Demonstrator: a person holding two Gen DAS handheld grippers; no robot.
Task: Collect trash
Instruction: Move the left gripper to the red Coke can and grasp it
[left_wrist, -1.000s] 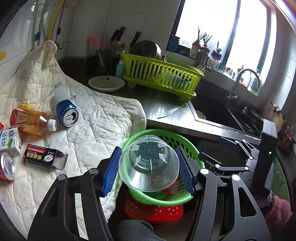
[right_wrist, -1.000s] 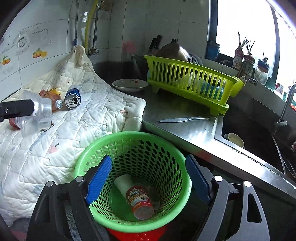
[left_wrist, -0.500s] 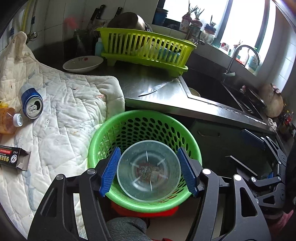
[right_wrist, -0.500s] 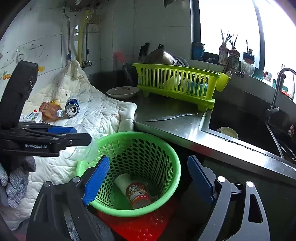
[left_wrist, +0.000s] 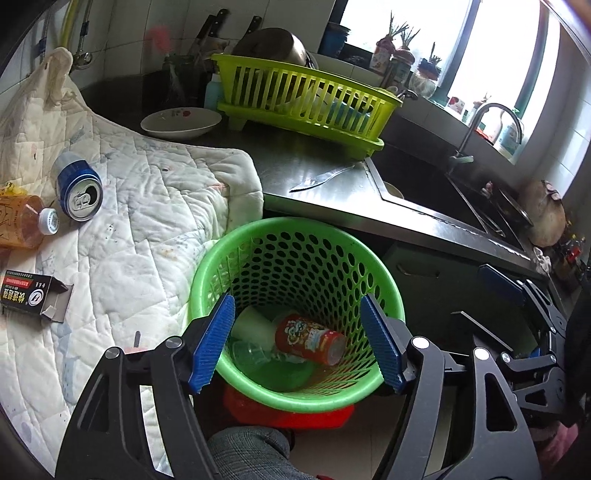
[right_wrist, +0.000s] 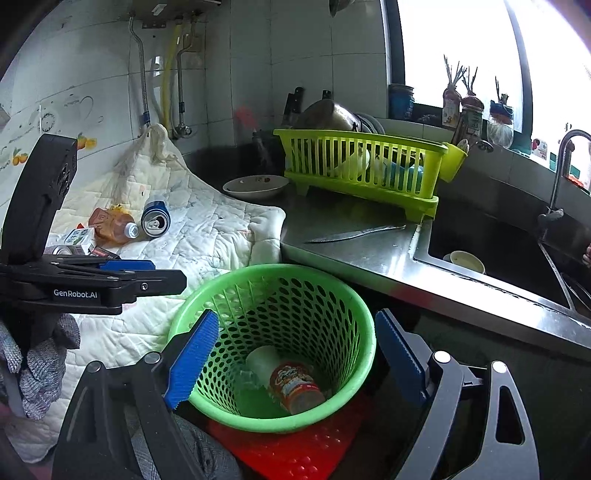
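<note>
Left wrist: my left tool (left_wrist: 297, 345) hangs over the green basket (left_wrist: 295, 397), jaws opening w/ nothing between them. In the basket I count 3 pcs: clear cup (left_wrist: 255, 356), white cup (left_wrist: 255, 325), red snack tube (left_wrist: 312, 339). On the quilt (left_wrist: 155, 229) covering the surface: 1 blue can (left_wrist: 77, 186), 1 orange bottle (left_wrist: 22, 221), 1 black carton (left_wrist: 31, 297). I judge the can light, stiff, slick and prone to roll, so I'd grip across mid-body. The carton looks light and crushable; I'd take its long sides.

Right wrist: right tool (right_wrist: 295, 360) wide open, empty, also above the basket. Same can (right_wrist: 156, 218) and bottle (right_wrist: 112, 226), plus 1 milk box (right_wrist: 79, 236) and 1 more can (right_wrist: 61, 250), partly hidden.
</note>
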